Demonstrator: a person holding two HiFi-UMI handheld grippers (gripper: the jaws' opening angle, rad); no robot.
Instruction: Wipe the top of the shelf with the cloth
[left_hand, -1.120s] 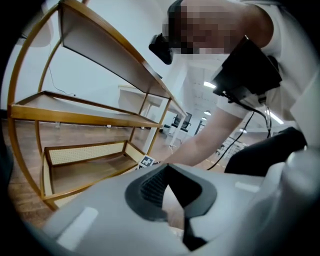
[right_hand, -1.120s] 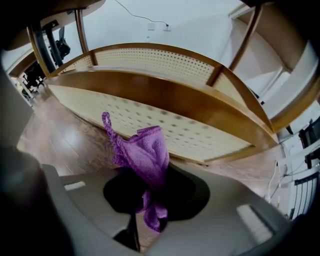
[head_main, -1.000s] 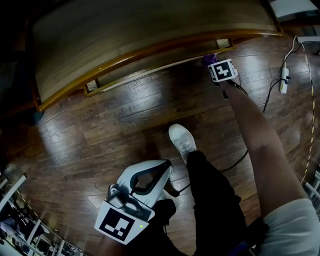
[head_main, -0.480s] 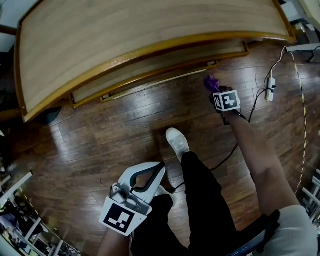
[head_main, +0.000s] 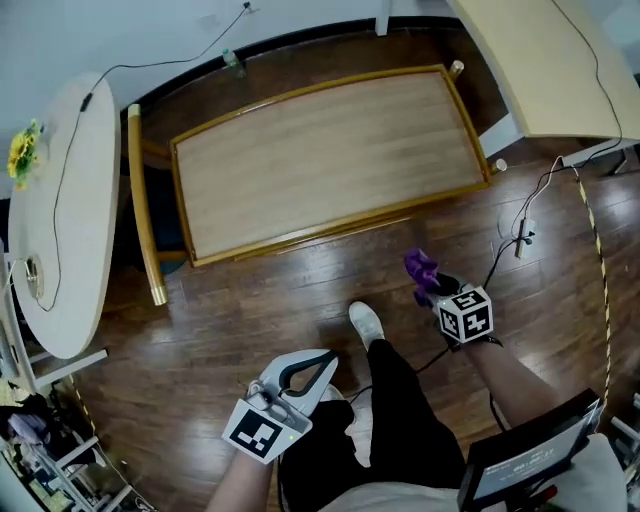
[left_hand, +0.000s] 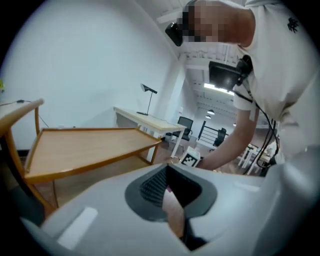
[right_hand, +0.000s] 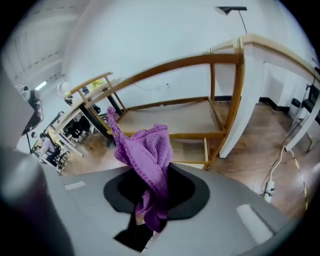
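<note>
The wooden shelf top (head_main: 330, 160) lies ahead of me, bare, with a raised rim. A purple cloth (head_main: 421, 270) sticks up out of my right gripper (head_main: 432, 287), which is shut on it and held over the floor in front of the shelf's right end, apart from it. From the right gripper view the cloth (right_hand: 145, 155) bunches between the jaws, and the shelf frame (right_hand: 190, 62) stands beyond. My left gripper (head_main: 318, 365) hangs low by my legs, shut with nothing in it. In the left gripper view the shelf top (left_hand: 85, 142) shows at the left.
A round white table (head_main: 60, 220) with a cable stands left of the shelf. At the back right is a pale desk (head_main: 540, 60). A power strip (head_main: 522, 238) and cords lie on the dark wood floor at the right. My white shoe (head_main: 366, 322) is between the grippers.
The view has pulled back and up, so the whole shelf top now shows. My right gripper with the cloth has come away from the shelf's front edge toward me. The left gripper has barely moved.
</note>
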